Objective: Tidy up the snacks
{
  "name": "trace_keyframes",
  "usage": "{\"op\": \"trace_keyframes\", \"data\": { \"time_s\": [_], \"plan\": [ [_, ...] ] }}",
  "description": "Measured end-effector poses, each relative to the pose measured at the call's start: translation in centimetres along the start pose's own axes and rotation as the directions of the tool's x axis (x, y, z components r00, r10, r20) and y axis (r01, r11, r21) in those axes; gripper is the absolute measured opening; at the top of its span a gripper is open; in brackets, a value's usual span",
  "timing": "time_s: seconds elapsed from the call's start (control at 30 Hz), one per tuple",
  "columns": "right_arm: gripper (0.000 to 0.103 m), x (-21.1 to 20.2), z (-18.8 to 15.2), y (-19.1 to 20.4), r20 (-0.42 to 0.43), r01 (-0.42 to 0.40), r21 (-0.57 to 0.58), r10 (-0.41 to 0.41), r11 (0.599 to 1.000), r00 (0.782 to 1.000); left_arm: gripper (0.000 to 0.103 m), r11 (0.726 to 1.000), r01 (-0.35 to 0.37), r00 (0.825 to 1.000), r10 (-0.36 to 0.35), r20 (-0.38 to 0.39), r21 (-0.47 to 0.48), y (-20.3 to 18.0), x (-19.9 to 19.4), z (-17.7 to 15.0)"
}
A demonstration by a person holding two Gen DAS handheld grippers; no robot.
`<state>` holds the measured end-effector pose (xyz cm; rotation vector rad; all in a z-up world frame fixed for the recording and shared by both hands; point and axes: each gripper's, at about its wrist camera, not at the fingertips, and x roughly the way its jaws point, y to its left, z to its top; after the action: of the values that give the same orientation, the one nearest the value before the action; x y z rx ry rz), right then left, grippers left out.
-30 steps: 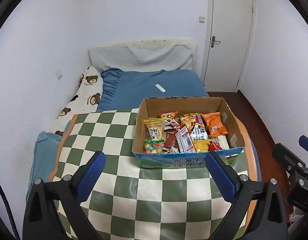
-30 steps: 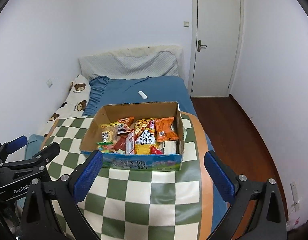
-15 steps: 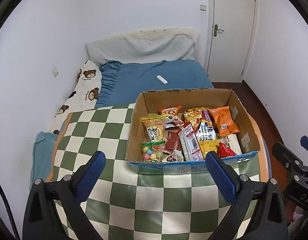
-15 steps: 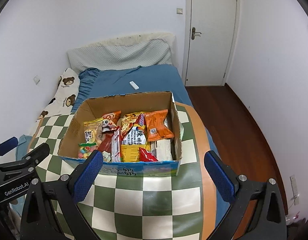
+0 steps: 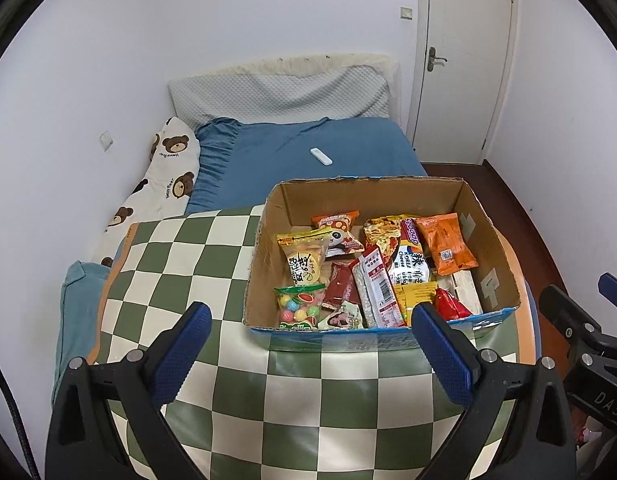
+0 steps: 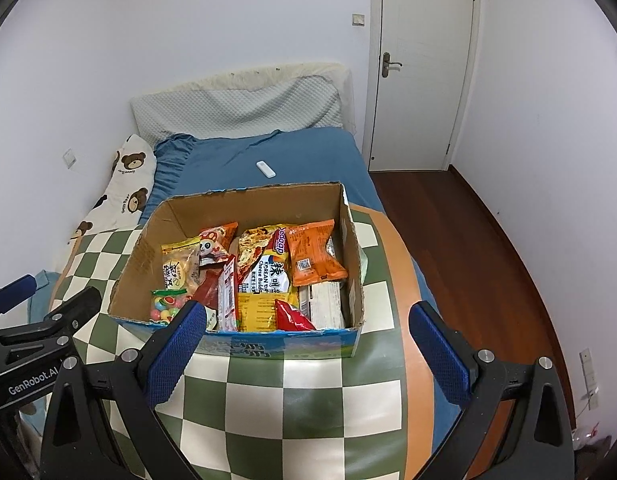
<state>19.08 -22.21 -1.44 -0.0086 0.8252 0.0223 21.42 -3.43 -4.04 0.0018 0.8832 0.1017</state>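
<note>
Hovering L claw (image 5: 308, 328) wide | R claw (image 6: 307, 326) wide | cardboard box (image 5: 372, 196) w/ crinkly packets

Hidden behind the near wall of the cardboard box (image 5: 372, 338): lower ends of the front snack packets (image 5: 382, 300). Overlapping, so mostly covered: white packet (image 6: 326, 306). Cut off by frame edge: checkered tablecloth (image 5: 308, 420). Too small to identify: white object on bed (image 5: 321, 156).

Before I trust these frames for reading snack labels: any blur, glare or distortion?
Left wrist view: sharp, fisheye bends the door and corners go black; soft glare on the checkered cloth. Right wrist view: equally sharp, noodle packet print legible, same curvature, even light, faint shadows inside the cardboard box.
</note>
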Motion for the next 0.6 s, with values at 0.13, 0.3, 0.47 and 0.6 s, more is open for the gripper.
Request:
{"op": "trace_keyframes", "data": {
  "time_s": [0.13, 0.3, 0.47, 0.6],
  "plan": [
    [0.103, -0.02, 0.0, 0.03, 0.001, 0.0, 0.0, 0.0, 1.0, 1.0, 0.102, 1.0, 0.003, 1.0, -0.003, -0.002, -0.001, -0.01, 0.12, -0.06],
    [0.103, -0.27, 0.17, 0.08, 0.002, -0.003, 0.004, 0.003, 1.0, 1.0, 0.102, 1.0, 0.005, 1.0, -0.005, 0.001, -0.002, -0.05, 0.18, -0.25],
    [0.103, -0.31, 0.17, 0.11, 0.002, -0.004, 0.004, 0.004, 1.0, 1.0, 0.102, 1.0, 0.007, 1.0, -0.007, 0.002, -0.011, -0.04, 0.11, -0.39],
    [0.103, -0.28, 0.2, 0.12, 0.003, -0.004, 0.004, 0.004, 1.0, 1.0, 0.102, 1.0, 0.005, 1.0, -0.005, 0.002, -0.015, 0.0, -0.18, -0.33]
  ]
}}
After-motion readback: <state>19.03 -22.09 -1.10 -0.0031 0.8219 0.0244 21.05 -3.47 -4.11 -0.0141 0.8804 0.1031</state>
